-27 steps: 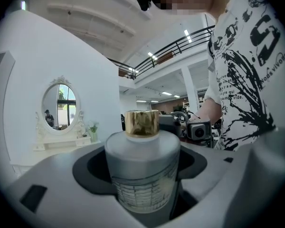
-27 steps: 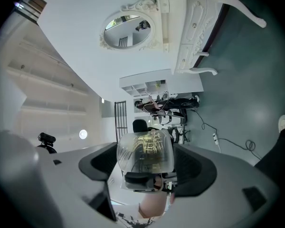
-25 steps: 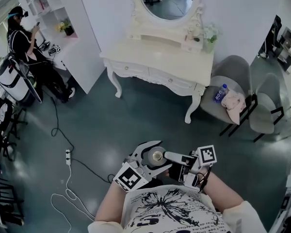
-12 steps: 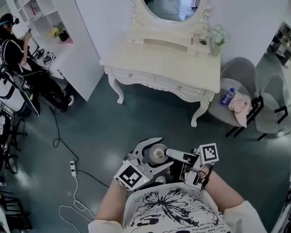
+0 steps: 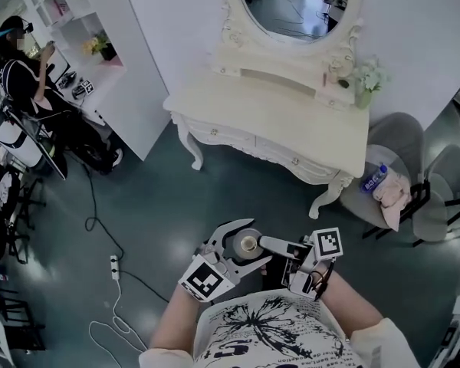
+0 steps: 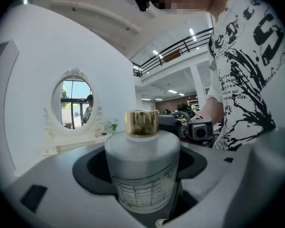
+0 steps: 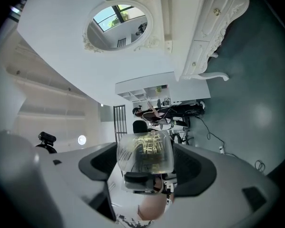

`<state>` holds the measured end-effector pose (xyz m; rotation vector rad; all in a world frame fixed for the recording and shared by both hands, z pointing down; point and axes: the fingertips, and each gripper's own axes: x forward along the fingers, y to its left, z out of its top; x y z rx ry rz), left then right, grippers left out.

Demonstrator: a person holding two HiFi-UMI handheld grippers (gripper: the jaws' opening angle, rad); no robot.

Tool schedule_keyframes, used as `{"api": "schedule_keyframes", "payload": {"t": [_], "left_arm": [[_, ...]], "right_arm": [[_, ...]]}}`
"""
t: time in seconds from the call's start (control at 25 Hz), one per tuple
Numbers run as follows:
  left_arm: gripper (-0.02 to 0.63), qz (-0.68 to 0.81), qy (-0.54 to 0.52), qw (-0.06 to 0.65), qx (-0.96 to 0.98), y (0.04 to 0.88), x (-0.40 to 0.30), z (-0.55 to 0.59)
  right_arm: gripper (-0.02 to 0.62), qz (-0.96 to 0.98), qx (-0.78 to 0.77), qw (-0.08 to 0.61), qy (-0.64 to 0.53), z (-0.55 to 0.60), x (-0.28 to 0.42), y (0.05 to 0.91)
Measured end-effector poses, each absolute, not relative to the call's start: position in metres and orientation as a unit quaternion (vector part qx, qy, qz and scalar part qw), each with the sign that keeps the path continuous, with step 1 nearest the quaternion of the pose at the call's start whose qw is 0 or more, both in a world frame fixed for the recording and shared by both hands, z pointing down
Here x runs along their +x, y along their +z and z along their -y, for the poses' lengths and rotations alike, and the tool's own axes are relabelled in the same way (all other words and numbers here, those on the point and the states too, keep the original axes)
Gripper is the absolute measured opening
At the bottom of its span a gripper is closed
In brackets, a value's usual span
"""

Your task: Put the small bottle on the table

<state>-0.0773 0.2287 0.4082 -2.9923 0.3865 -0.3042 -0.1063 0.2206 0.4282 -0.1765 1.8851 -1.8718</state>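
With the bottle clamped between the jaws of the left gripper and the right gripper closed on its base, we judge the carry step active; next, advance to the table well ahead and lower the bottle upright.

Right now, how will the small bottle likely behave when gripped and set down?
The small bottle looks like frosted glass: probably rigid, breakable, rather heavy for its size. Its smooth round wall may slip in the left gripper.
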Motion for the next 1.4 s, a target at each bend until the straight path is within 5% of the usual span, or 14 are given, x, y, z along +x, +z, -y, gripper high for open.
{"api": "schedule_keyframes", "payload": {"t": [0.64,1.4], "left_arm": [[0.345,-0.163,-0.092,0.055,-0.981,0.406,0.034,-0.044],[0.345,0.005,-0.101,0.064,-0.993,0.419,0.071,0.143]], "right_arm": [[0.364,-0.694,-0.053,0.212,-0.686,-0.038,0.004,0.428],[0.364,-0.675,-0.162,0.324,-0.643,0.158,0.044,0.436]]}}
